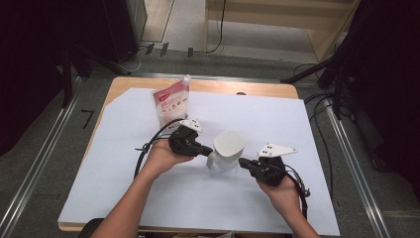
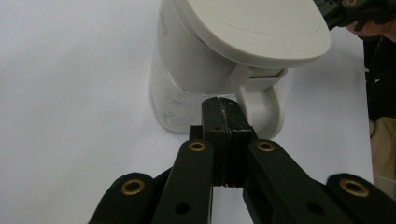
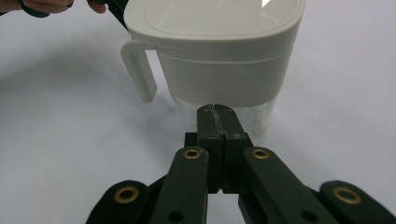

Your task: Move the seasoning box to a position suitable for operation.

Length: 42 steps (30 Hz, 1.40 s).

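A white lidded jug with a side handle stands mid-table on the white sheet. My left gripper points at the jug from its left, jaws pressed together with nothing between them. In the left gripper view its tips sit just short of the jug, beside the handle. From the jug's right, my right gripper is aimed at it, also shut and empty. In the right gripper view its tips are close to the jug's clear lower wall, with the handle to the left.
A pink and white refill pouch stands upright at the back left of the sheet. The wooden table edge runs behind it. Cables trail from both grippers toward the person's forearms.
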### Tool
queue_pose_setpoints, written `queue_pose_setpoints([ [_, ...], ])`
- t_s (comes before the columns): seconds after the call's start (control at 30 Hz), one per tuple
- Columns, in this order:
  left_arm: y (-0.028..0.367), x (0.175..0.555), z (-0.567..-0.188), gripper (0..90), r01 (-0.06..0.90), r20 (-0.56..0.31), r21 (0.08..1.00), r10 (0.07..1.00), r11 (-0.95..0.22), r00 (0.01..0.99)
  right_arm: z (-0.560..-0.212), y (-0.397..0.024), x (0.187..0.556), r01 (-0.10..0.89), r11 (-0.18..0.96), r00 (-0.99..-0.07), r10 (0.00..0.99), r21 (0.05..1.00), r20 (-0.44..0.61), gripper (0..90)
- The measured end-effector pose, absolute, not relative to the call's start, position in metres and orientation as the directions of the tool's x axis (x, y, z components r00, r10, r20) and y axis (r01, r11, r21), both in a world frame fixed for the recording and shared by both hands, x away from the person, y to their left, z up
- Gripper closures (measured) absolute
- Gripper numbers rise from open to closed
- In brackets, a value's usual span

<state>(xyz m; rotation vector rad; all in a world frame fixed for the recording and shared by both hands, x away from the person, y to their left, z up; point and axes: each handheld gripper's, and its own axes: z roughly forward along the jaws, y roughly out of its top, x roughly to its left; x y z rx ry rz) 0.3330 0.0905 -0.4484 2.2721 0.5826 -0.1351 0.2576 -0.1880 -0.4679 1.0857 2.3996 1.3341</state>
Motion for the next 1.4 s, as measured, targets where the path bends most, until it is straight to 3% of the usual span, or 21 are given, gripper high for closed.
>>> queue_pose_setpoints([
  [0.17, 0.09, 0.327, -0.446, 90.0, 0.426, -0.227, 0.659, 0.376, -0.62, 0.899, -0.467, -0.187, 0.26, 0.524, 0.307, -0.7, 0.687, 0.795, 0.196, 90.0],
  [0.5, 0.086, 0.315, -0.445, 90.0, 0.442, -0.251, 0.69, 0.382, -0.573, 0.889, -0.464, -0.189, 0.267, 0.529, 0.277, -0.674, 0.712, 0.802, 0.199, 90.0],
  [0.77, 0.077, 0.309, -0.446, 90.0, 0.423, -0.216, 0.688, 0.39, -0.589, 0.895, -0.464, -0.192, 0.276, 0.541, 0.269, -0.656, 0.728, 0.797, 0.2, 90.0],
  [1.03, 0.047, 0.302, -0.453, 90.0, 0.4, -0.197, 0.675, 0.371, -0.62, 0.908, -0.461, -0.195, 0.292, 0.579, 0.263, -0.633, 0.742, 0.772, 0.221, 90.0],
  [1.4, 0.029, 0.304, -0.46, 89.3, 0.426, -0.279, 0.693, 0.329, -0.582, 0.902, -0.46, -0.198, 0.304, 0.581, 0.243, -0.628, 0.741, 0.777, 0.238, 90.0],
])
